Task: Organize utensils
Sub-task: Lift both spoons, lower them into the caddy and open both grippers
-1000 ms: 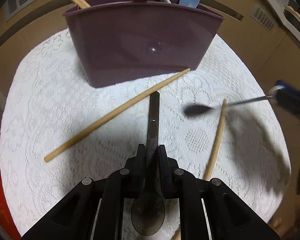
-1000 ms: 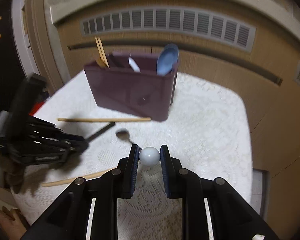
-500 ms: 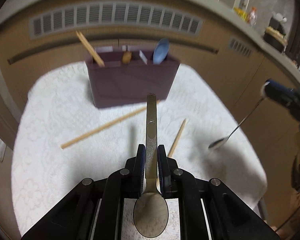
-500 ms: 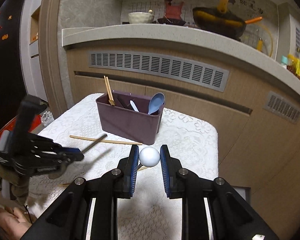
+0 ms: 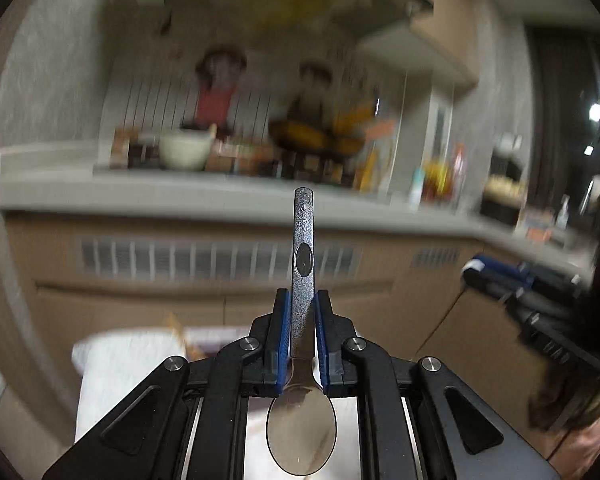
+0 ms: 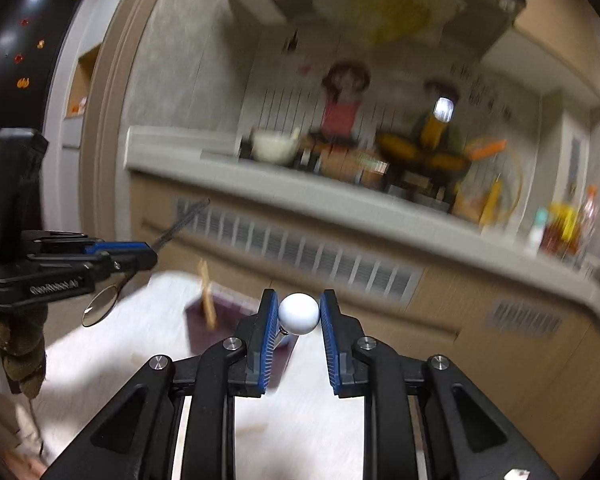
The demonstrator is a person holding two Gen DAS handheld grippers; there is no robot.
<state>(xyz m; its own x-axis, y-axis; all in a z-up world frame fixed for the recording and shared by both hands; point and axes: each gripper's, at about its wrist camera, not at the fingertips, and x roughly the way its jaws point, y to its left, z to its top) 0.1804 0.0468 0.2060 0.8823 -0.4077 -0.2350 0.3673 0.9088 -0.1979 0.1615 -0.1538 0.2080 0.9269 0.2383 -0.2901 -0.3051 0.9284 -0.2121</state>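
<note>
In the left wrist view my left gripper [image 5: 301, 308] is shut on the handle of a steel spoon [image 5: 302, 432]. Its bowl faces the camera and its speckled handle sticks out forward. In the right wrist view my right gripper [image 6: 299, 309] is shut on the white ball end [image 6: 299, 314] of a thin spoon; the rest of that spoon is hidden below. The purple utensil holder [image 6: 228, 320], with chopsticks [image 6: 206, 300] standing in it, sits low on the white lace cloth [image 6: 140, 340]. Both grippers hang well above the table.
A kitchen counter [image 6: 339, 200] with a bowl, bottles and a pan runs across behind the table, with vented cabinet fronts below it. My left gripper [image 6: 100, 256] shows at the left of the right wrist view. A gloved hand [image 6: 16, 352] is beneath it. The views are motion-blurred.
Both grippers have risen and tipped upward, so the table and the holder have dropped to the bottom of each view. Each still holds its spoon.
</note>
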